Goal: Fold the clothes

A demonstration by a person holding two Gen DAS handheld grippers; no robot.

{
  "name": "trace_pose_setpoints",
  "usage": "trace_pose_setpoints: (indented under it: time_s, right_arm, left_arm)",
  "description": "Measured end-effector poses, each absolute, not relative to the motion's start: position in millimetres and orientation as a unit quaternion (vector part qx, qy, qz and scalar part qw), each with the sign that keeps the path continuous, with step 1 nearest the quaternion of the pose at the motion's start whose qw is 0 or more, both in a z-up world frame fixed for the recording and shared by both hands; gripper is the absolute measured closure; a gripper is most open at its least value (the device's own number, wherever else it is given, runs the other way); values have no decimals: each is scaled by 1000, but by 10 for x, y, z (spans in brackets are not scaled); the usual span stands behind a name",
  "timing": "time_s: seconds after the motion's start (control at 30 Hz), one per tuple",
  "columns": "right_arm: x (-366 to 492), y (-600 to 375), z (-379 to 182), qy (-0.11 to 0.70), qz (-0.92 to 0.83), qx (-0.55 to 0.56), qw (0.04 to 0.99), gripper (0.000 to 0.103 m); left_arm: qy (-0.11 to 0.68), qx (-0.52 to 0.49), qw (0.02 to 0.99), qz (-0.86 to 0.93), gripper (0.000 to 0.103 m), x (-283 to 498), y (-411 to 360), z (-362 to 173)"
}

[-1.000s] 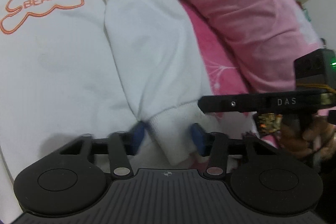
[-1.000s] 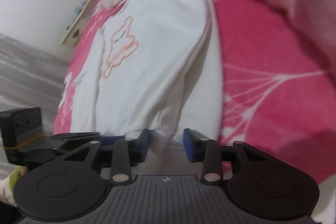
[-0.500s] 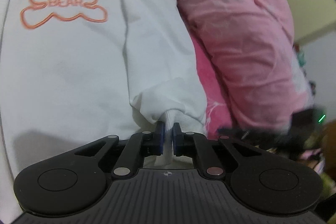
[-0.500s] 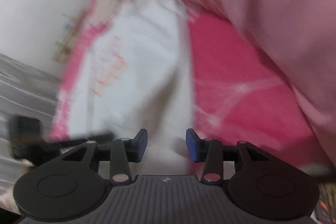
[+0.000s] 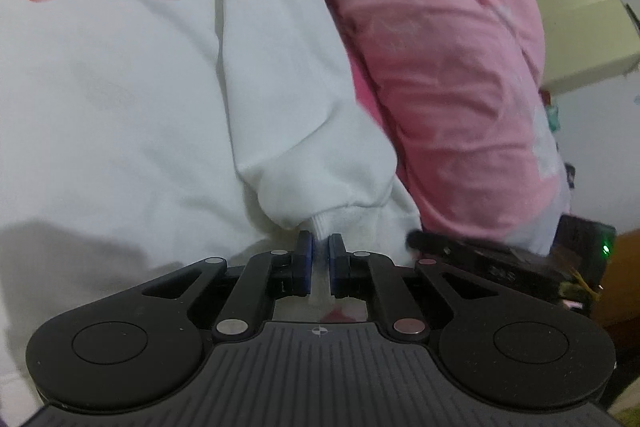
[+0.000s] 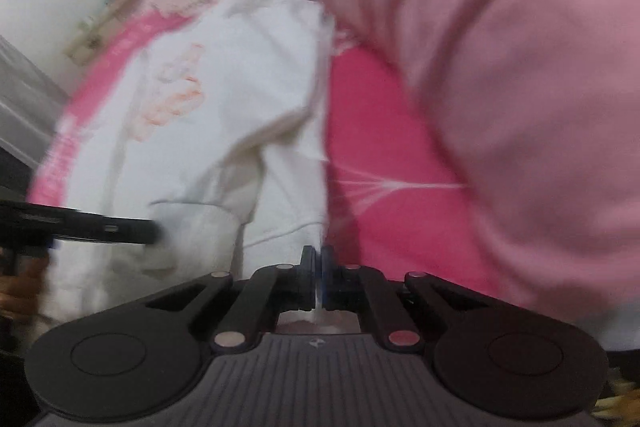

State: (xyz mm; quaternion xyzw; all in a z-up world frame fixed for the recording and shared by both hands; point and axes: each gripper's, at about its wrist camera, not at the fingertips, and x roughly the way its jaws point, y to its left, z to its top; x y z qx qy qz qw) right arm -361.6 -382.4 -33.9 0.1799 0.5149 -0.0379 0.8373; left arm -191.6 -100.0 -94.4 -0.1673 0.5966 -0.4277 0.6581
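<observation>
My left gripper (image 5: 319, 247) had closed onto the sweatshirt (image 5: 120, 99) sleeve cuff (image 5: 352, 217). My right gripper (image 6: 319, 259), wide a moment earlier, pinched the hem edge (image 6: 288, 231). Both grips set; sleeve fold could begin.

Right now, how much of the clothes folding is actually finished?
Barely begun. The white sweatshirt lies spread face up on the pink bedsheet, bear print showing, no fold visible. In hand: the left gripper is shut on the sleeve cuff, and the right gripper pinches a white edge of the same garment. Left: fold the sleeves in, then the body.
</observation>
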Motion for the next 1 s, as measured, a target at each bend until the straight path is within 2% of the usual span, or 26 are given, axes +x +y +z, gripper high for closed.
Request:
trace_pose_setpoints:
  time_s: [0.1, 0.2, 0.23, 0.27, 0.3, 0.33, 0.4, 0.5, 0.57, 0.6, 0.63, 0.67, 0.7, 0.77, 0.87, 1.0]
  right_arm:
    - [-3628, -3881, -578, 560, -101, 139, 811, 97]
    - [-3784, -3954, -371, 501, -93, 179, 841, 95]
    - [-3807, -3959, -290, 480, -72, 200, 851, 92]
    - [-3790, -3947, -268, 474, -46, 216, 853, 78]
    - [-3774, -3936, -247, 466, -20, 232, 853, 64]
    - [-3747, -3912, -250, 463, 3, 244, 852, 63]
    - [-3633, -3831, -388, 476, 34, 252, 842, 60]
    - [-3471, -3791, -678, 500, 50, 276, 820, 60]
    - [-3398, -3755, -784, 503, 59, 283, 814, 63]
    - [-3378, -3756, -808, 502, 64, 289, 813, 82]
    - [-3369, -3775, -789, 499, 70, 297, 811, 91]
    - [-3357, -3783, -744, 494, 76, 307, 810, 94]
    - [-3339, -3768, -652, 483, 82, 317, 812, 95]
    - [-3364, -3760, -428, 464, 97, 316, 822, 95]
    - [-3436, -3717, -205, 481, 92, 248, 836, 95]
    - [-3470, -3780, -446, 532, 40, 217, 818, 95]
  left_arm:
    - [613, -140, 654, -420, 97, -1955, -1095, -1053]
    - [616, -133, 654, -418, 96, -1975, -1061, -1063]
    - [614, -135, 655, -419, 92, -1973, -1051, -1050]
    - [613, -139, 655, -420, 88, -1964, -1051, -1040]
    - [611, -144, 655, -421, 77, -1955, -1052, -1031]
    - [610, -148, 654, -422, 70, -1946, -1052, -1022]
    - [612, -146, 650, -426, 67, -1941, -1109, -1022]
    - [607, -114, 669, -414, 67, -2002, -1229, -1014]
    - [593, -86, 686, -412, 73, -2101, -1317, -995]
    - [590, -71, 689, -415, 88, -2153, -1366, -990]
    - [591, -65, 687, -418, 95, -2191, -1401, -989]
    - [592, -68, 682, -424, 95, -2221, -1411, -980]
    - [593, -77, 675, -432, 99, -2244, -1406, -961]
    - [594, -105, 656, -453, 99, -2282, -1397, -893]
    - [598, -111, 636, -476, 99, -2344, -1433, -858]
    - [619, -83, 631, -461, 101, -2402, -1503, -1020]
